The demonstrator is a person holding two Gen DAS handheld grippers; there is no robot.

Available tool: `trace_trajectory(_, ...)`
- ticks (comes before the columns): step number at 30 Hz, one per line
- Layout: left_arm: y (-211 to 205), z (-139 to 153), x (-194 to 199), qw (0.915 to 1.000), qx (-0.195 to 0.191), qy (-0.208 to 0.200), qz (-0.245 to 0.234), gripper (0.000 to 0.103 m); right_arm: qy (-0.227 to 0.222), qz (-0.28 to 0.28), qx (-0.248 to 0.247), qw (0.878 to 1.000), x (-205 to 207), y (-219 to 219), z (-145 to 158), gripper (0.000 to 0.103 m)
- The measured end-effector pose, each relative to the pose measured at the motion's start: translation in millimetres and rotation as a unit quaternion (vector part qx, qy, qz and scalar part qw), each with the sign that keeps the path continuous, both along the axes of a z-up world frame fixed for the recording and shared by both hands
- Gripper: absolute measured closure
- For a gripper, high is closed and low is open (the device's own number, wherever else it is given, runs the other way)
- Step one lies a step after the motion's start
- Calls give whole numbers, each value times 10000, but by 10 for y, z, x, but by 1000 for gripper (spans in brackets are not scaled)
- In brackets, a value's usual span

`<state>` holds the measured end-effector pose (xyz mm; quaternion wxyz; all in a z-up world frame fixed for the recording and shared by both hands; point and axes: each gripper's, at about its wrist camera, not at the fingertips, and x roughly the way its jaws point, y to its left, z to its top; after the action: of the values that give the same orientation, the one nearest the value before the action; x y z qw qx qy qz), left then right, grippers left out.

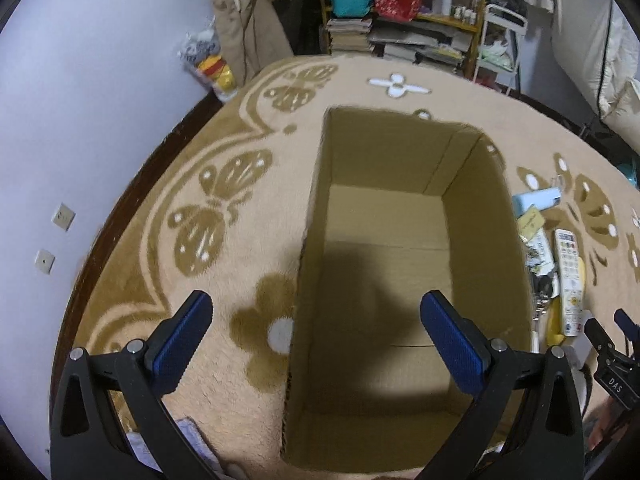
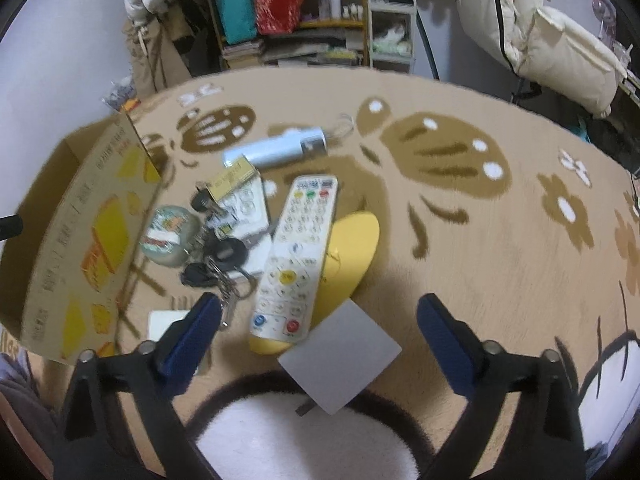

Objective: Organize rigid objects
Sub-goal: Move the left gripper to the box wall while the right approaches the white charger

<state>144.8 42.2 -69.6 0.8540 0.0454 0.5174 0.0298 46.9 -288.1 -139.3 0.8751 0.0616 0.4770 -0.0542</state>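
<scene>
Cardboard box (image 1: 384, 264) sits open and empty on the patterned carpet (image 1: 240, 248), plain stiff walls, flat bottom. Left tool (image 1: 316, 320) hangs over its near left edge, spread wide, holding nothing. To the box's right lies the clutter: round tin (image 2: 170, 236), bunch of keys (image 2: 218, 260), small yellow carton (image 2: 232, 178), pale blue tube (image 2: 276, 148), long white remote (image 2: 298, 256) resting on a yellow oval piece (image 2: 352, 248), grey square card (image 2: 340, 360). Right tool (image 2: 318, 316) hovers above the card, spread wide, empty. Likely best: pinch the remote across its narrow sides, lift level, lower into box.
</scene>
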Motion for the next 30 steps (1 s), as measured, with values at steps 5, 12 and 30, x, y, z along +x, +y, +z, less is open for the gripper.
trace_trajectory(5, 90, -149, 66, 9996, -102, 176, 169, 0, 287, -99, 96, 9995, 56, -48, -171, 4)
trace_trajectory(12, 145, -317, 116, 9982, -159, 477, 314, 14, 563, -161, 86, 9982, 89, -50, -321, 4)
trace_trajectory(30, 176, -556, 128, 9943, -23, 998, 371, 66, 984, -311, 172, 9945, 73, -93, -470, 18)
